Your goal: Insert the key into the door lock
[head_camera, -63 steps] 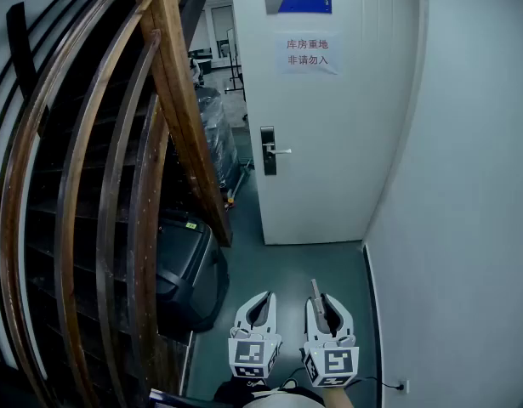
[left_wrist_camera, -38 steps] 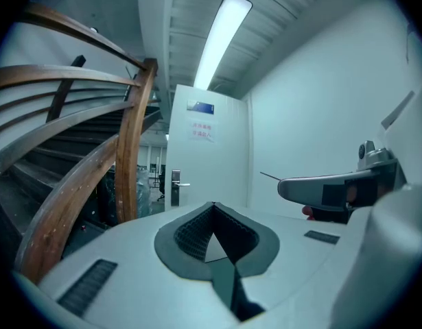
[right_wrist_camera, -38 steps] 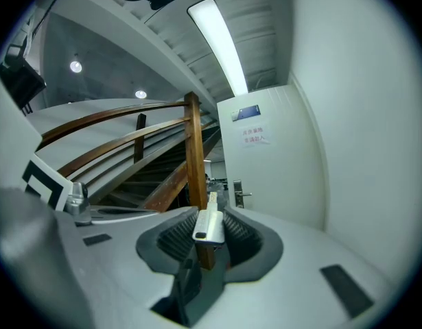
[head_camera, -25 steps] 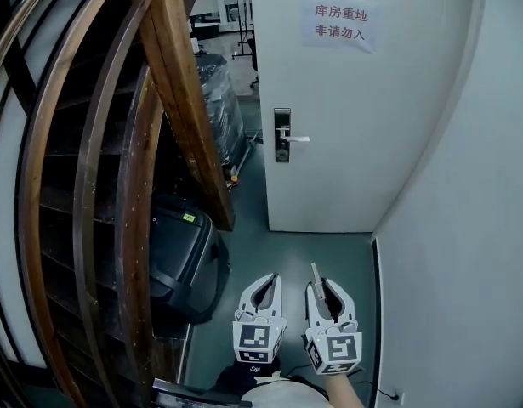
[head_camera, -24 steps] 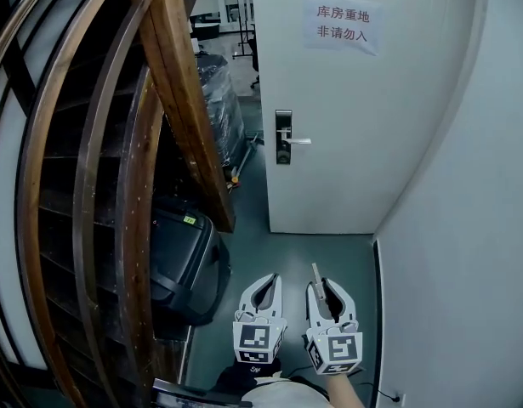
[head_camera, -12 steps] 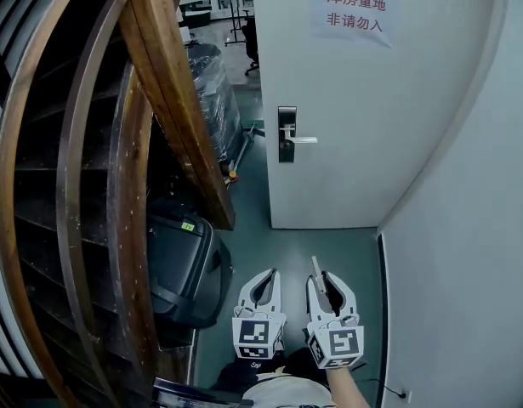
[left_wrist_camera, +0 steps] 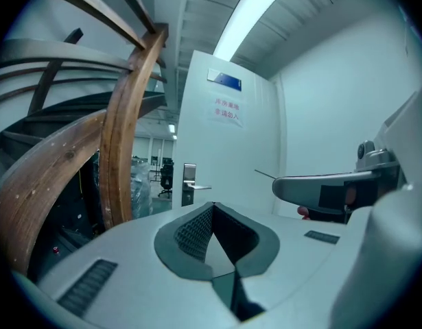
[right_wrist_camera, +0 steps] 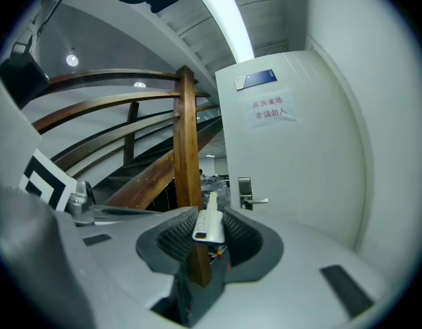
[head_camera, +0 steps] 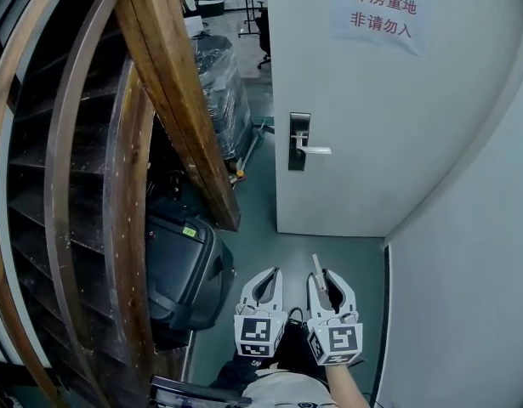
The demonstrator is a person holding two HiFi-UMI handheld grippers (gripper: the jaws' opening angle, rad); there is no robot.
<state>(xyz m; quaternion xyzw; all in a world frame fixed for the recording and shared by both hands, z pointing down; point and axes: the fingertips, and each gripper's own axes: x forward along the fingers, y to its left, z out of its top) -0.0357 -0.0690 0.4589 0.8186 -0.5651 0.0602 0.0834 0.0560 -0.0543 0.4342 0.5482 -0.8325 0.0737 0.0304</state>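
Observation:
The white door stands ahead, with a dark lock plate and a silver lever handle at its left edge. My right gripper is low in the head view, far short of the door, and shut on a slim metal key that points forward. In the right gripper view the key lies between the jaws, and the lock is small and just right of its tip. My left gripper hangs beside the right one, shut with nothing in it.
A curved wooden stair rail and dark steps fill the left. A black case stands on the floor under them, and wrapped goods sit beyond it. A white wall closes the right side. A paper sign hangs on the door.
The view has drawn closer to the door, and the lock sits larger and further right in the head view. Both grippers keep the same pose, the key still held.

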